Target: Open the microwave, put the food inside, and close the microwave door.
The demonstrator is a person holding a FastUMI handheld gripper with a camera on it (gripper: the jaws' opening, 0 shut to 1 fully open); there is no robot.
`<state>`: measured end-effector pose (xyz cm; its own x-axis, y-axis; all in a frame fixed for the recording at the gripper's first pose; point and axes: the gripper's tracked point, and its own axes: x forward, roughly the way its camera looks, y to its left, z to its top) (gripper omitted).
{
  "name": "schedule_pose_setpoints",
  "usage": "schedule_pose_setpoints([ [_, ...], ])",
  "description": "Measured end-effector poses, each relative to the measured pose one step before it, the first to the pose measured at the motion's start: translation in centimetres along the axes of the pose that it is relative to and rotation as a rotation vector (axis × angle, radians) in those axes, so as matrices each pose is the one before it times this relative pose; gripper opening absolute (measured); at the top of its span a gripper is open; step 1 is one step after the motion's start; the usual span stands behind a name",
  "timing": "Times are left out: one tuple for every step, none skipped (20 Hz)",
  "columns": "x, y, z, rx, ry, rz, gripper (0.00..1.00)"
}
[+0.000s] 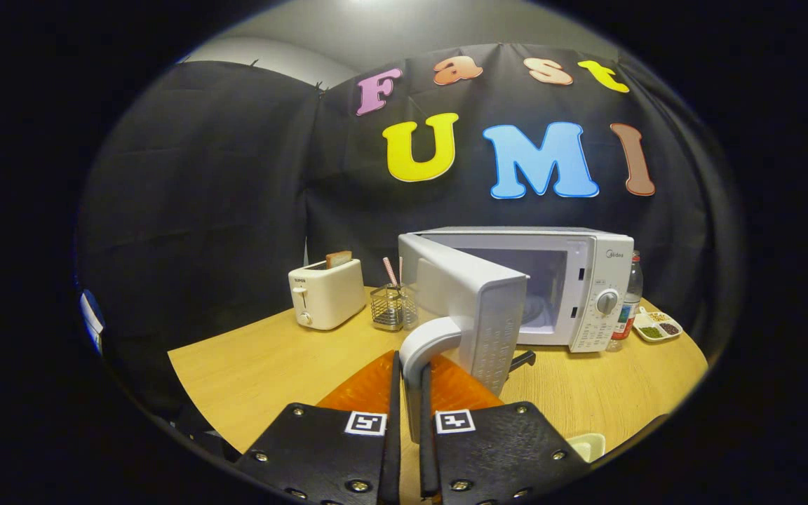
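Observation:
A white microwave (590,280) stands on the wooden table (264,365), beyond my fingers. Its door (477,301) is swung partly open toward me, and the cavity (537,287) with its glass turntable shows behind it. My gripper (409,366) is shut on the door's curved white handle (426,341), one finger pressing on each side of it. A pale dish edge (586,445) peeks out to the right of my right finger; what it holds is hidden.
Left of the microwave are a white toaster (327,294) with a slice of bread and a wire basket (390,308) with straws. A bottle (632,294) and a divided snack dish (658,327) stand at its right. A dark handle-like piece (523,360) lies under the door.

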<state>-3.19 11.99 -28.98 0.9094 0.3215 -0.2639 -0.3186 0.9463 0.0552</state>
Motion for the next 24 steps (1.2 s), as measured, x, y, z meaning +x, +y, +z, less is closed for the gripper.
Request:
schedule_pose_setpoints([
  [0.04, 0.514, -0.041, 0.01022, 0.00166, -0.02621, 0.12],
  [-0.009, 0.798, 0.008, 0.01207, -0.00061, -0.0203, 0.13],
  [0.042, 0.943, -0.056, 0.00731, -0.00124, -0.014, 0.13],
  [0.057, 0.807, 0.057, 0.00181, -0.00415, -0.01862, 0.13],
  [-0.005, 0.697, 0.008, -0.00108, -0.00413, -0.02558, 0.13],
  [-0.048, 0.892, -0.095, 0.00435, -0.00165, -0.02741, 0.13],
  [0.12, 0.927, -0.07, 0.01063, -0.0045, -0.02788, 0.13],
  [0.093, 0.915, -0.01, 0.00529, -0.01076, -0.03247, 0.14],
  [0.05, 1.133, 0.064, -0.00195, -0.01397, -0.02576, 0.14],
  [-0.019, 1.306, 0.042, -0.01369, -0.01706, -0.02079, 0.14],
  [0.104, 1.153, -0.008, -0.02049, -0.01645, -0.01886, 0.15],
  [0.017, 0.935, -0.078, -0.01612, -0.01833, -0.02287, 0.14],
  [0.083, 0.693, -0.075, 0.00327, -0.01658, -0.02125, 0.14],
  [0.113, 0.466, -0.067, 0.01151, -0.01389, -0.02326, 0.14],
  [0.143, 0.44, -0.018, 0.01158, -0.00399, -0.02352, 0.15],
  [0.114, 0.596, 0.028, 0.00883, -0.00076, -0.01482, 0.15],
  [0.114, 0.513, -0.05, -0.00092, 0.00625, -0.0101, 0.14],
  [-0.009, 0.352, -0.051, -0.00557, 0.00375, -0.00555, 0.15],
  [-0.049, 0.338, 0.015, -0.00138, 0.00533, -0.00177, 0.19],
  [-0.059, -0.176, -0.084, 0.00094, 0.00504, -0.00639, 0.24],
  [-0.146, 0.208, -0.121, 0.0089, 0.01017, 0.00982, 0.26],
  [-0.035, 0.251, -0.046, 0.0041, 0.00646, 0.01836, 0.27],
  [-0.554, 0.256, 0.042, 0.00426, 0.01137, 0.01875, 0.42],
  [-0.336, 0.453, -0.042, 0.00363, 0.00609, 0.02213, 0.45],
])
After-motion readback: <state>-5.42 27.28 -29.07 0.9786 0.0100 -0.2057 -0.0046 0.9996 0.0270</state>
